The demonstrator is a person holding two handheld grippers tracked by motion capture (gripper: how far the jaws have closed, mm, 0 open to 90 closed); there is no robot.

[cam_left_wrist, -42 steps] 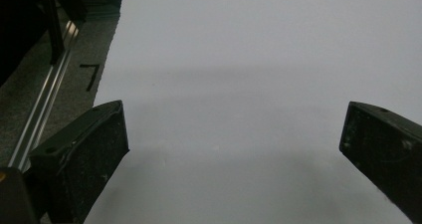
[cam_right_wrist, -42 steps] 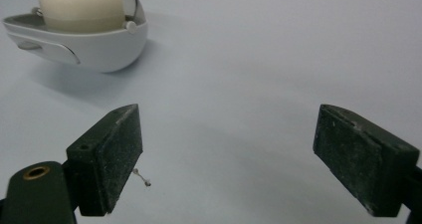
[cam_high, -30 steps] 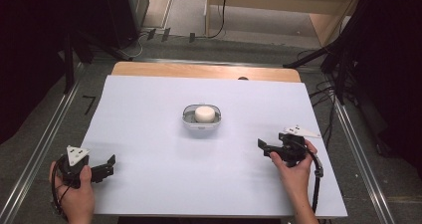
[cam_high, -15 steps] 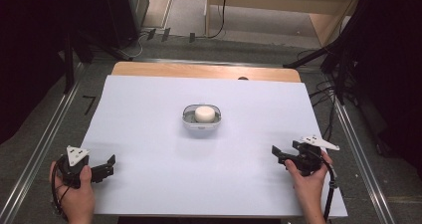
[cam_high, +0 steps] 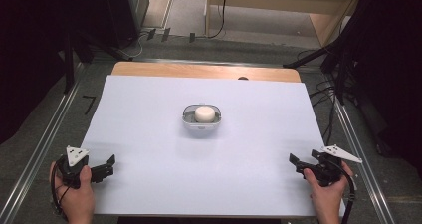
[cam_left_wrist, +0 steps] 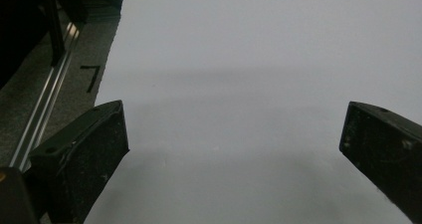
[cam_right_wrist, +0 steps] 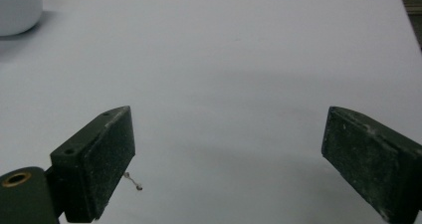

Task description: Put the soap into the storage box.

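While both rest apart | tongs: two, open | bowl (cam_high: 201, 118): one

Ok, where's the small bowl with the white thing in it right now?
In the high view the bowl sits at the middle of the white table sheet, far from both grippers; its edge also peeks in at the top left of the right gripper view.

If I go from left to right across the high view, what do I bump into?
left gripper → clear bowl with the white round thing inside → right gripper
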